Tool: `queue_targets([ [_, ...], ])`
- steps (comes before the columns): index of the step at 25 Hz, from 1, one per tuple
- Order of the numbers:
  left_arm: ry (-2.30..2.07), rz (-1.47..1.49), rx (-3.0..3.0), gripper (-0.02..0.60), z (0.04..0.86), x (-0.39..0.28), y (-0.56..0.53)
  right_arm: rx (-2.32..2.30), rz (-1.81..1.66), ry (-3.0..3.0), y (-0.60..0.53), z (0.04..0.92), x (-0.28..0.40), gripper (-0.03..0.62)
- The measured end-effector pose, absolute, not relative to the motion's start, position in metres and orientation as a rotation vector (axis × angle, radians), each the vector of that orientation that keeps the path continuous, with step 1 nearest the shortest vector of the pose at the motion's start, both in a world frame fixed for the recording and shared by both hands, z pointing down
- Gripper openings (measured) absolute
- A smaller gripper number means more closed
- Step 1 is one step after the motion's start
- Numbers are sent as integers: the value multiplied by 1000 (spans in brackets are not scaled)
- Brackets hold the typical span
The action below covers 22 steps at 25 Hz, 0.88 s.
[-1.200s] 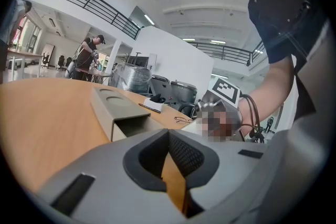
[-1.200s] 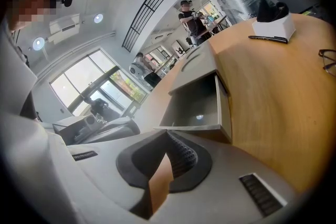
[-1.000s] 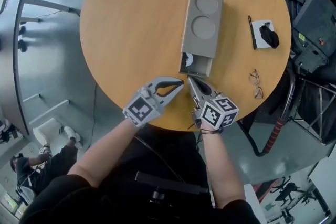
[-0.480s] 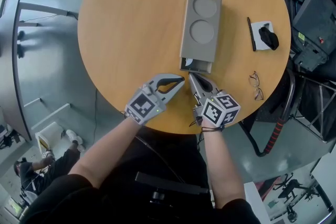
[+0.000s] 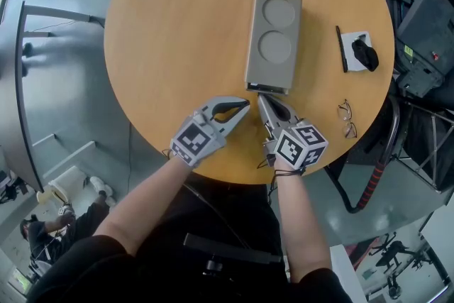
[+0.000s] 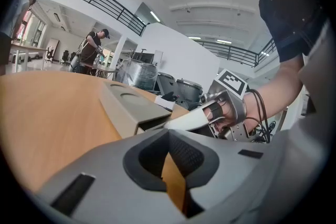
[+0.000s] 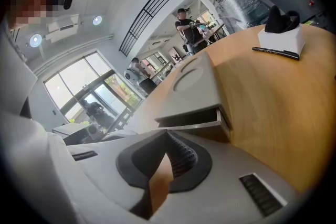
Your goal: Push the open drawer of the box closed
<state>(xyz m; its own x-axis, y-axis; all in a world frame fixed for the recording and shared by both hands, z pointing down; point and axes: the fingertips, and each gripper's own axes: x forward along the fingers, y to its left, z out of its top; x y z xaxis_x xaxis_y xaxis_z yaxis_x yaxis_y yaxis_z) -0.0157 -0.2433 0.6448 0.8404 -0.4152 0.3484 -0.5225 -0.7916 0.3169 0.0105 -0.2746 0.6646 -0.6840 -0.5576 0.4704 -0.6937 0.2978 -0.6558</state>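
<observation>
Grey box (image 5: 274,39) mid-desk (image 5: 177,32), its drawer (image 5: 268,89) a crack ajar at the near end. Right gripper (image 5: 262,98), jaws together, sits at the drawer front (left gripper (image 5: 245,106) likewise closed, beside); an off-centre shove might slide the box instead.

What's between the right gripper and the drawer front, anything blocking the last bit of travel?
Nothing visible. The right gripper, jaws together, sits right at the drawer front, which sticks out only slightly from the box. The narrow open slot shows nothing jammed.
</observation>
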Motion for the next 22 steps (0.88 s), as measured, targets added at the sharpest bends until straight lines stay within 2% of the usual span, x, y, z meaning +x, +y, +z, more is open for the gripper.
queue_targets([
  [22,-712,344,2621,31,642,-28,-255,1233,1296,-2398,-295,666,6,5],
])
